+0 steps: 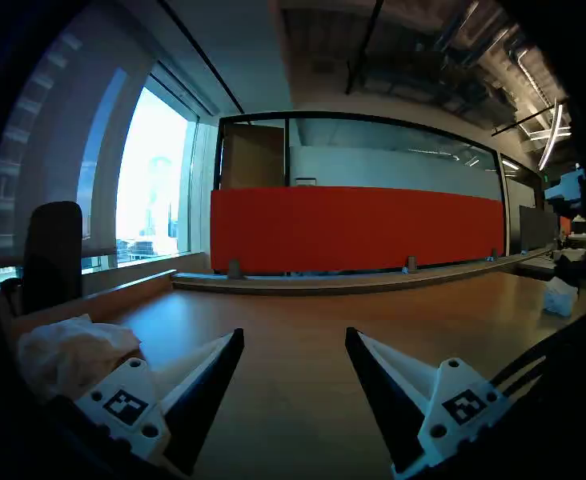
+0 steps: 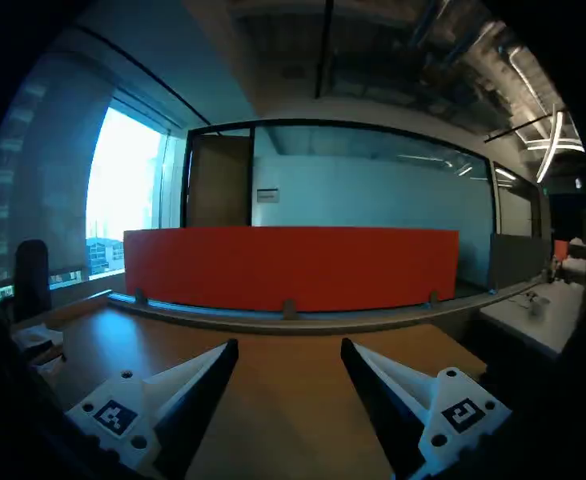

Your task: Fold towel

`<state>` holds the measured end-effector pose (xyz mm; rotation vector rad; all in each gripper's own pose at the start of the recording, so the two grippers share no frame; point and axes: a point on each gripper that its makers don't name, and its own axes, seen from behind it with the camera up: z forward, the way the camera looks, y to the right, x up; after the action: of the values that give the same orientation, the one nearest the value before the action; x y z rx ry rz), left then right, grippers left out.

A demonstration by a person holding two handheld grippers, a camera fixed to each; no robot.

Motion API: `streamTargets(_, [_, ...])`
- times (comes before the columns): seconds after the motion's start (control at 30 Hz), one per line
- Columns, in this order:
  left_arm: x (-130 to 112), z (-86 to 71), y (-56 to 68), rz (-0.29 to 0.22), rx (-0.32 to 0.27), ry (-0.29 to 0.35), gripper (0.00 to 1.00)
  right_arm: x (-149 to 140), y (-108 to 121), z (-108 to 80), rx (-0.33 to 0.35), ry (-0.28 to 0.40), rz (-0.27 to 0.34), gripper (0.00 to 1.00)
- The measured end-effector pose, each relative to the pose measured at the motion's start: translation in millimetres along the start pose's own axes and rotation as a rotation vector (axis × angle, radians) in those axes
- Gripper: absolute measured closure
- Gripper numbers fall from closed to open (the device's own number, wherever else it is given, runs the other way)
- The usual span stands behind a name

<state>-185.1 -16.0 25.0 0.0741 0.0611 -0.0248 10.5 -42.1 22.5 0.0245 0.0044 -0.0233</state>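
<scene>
In the left gripper view my left gripper [image 1: 293,336] stands open over a bare wooden table [image 1: 309,352], nothing between its fingers. A crumpled white cloth [image 1: 69,352] lies at the table's left edge, beside the left finger [image 1: 189,384]. A smaller crumpled white item [image 1: 559,298] sits far right. In the right gripper view my right gripper [image 2: 289,348] is open above the same wooden table [image 2: 293,400], holding nothing. A white bundle [image 2: 41,346] shows at the far left.
A red divider panel [image 1: 357,228] runs along the table's far edge, seen again as the red panel [image 2: 293,268]. A dark chair back [image 1: 51,254] stands by the window at left. A second desk [image 2: 533,316] adjoins at the right.
</scene>
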Motion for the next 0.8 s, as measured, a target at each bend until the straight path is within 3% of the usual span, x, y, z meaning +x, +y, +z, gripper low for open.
streamTargets(0.37, [-6.3,2.1,0.4,0.0,0.0,0.002,0.04,12.7,9.0,-3.0,0.003,0.011,0.026,0.01])
streamTargets(0.8, [-10.5,3.4,1.3,0.0,0.001,0.003,0.04,25.1,28.1,-1.4,-0.018,0.046,0.006,0.01])
